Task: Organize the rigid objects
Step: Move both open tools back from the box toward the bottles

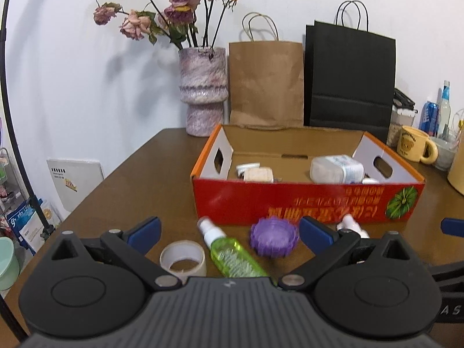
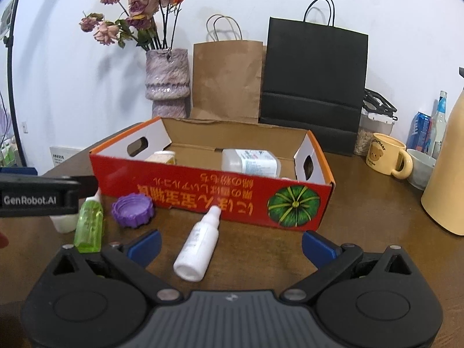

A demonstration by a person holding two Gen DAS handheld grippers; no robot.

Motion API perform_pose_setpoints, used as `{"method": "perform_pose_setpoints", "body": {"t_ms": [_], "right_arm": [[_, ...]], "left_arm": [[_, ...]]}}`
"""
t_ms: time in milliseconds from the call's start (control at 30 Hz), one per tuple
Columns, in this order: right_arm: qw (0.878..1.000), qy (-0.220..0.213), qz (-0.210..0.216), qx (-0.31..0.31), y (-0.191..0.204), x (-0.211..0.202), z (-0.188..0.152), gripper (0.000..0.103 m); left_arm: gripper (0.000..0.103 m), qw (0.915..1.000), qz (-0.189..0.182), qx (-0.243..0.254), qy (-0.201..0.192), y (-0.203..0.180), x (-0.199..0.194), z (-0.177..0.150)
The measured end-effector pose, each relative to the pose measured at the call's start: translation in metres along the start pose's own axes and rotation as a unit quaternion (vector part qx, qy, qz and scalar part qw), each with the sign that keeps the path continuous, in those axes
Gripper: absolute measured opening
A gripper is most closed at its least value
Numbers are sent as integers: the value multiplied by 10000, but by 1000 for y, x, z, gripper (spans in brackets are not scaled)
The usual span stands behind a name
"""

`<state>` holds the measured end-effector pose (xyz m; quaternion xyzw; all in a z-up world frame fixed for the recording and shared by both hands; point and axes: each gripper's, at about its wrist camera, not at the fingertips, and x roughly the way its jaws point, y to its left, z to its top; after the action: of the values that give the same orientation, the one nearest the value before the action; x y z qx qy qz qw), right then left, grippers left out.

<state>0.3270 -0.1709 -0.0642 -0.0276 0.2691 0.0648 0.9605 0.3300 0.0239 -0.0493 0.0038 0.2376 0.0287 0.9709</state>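
Note:
A red cardboard box [image 1: 304, 200] [image 2: 203, 194] stands open on the brown table, holding a clear plastic bottle [image 1: 336, 169] [image 2: 250, 161] and small items. In front of it lie a green spray bottle [image 1: 232, 253] [image 2: 88, 224], a purple ridged lid [image 1: 274, 236] [image 2: 132, 206], a tape roll [image 1: 183, 259] and a white spray bottle [image 2: 200, 246] [image 1: 352, 226]. My left gripper [image 1: 230, 233] is open and empty, above the green bottle and lid. My right gripper [image 2: 230, 243] is open and empty around the white bottle's sides, apart from it.
A vase of dried roses [image 1: 203, 90], a brown paper bag [image 1: 266, 82] and a black bag [image 1: 351, 78] stand behind the box. A yellow mug [image 2: 387, 156], a bowl [image 2: 422, 168], cans and a tall beige container [image 2: 448, 171] stand at the right.

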Motion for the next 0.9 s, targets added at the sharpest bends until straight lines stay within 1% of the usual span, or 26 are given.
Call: {"method": "perform_pose_setpoints", "body": {"t_ms": [333,633,833,900], "right_arm": [[9998,194,28,-102,9,-1,-8,103],[9992,393,79,-75,13,15,-5,102],[9976,672,149,-45,17,39,0,91],[9968,776,175,16,17,48,1,84]], "left_arm": [[103,9998,-40,-82,192,11,0,-13],[103,9994,-68,-229,268,19,5,-18],[103,9992,-35,-291,288,22,8,-18],[103,9991,-17,-295,298,21,9,-19]]}}
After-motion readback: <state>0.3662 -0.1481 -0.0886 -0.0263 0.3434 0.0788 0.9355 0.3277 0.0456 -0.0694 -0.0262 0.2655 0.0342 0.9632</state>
